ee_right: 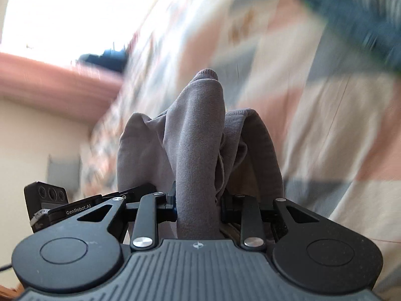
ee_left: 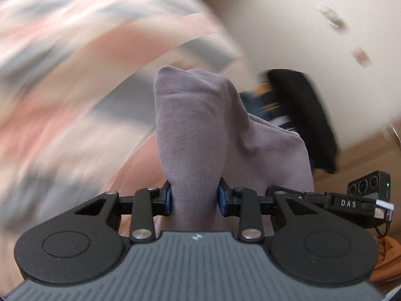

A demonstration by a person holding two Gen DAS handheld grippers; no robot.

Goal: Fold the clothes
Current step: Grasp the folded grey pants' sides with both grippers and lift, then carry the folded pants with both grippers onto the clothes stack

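Left gripper (ee_left: 195, 198) clenched on grey garment (ee_left: 198, 125); right gripper (ee_right: 198, 204) clenched on same garment, patterned bedspread (ee_right: 325, 125) blurred behind.

Home bedroom, patterned bedspread (ee_right: 313, 115), pale wall (ee_left: 288, 25)

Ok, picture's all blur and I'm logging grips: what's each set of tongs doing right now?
Left tongs: closed on a bunched fold of soft mauve-grey fleece garment.
Right tongs: closed on the same garment.

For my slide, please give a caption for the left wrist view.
Left tongs shut on a bunched fold of grey fleece garment, blurred patterned bedcover behind.
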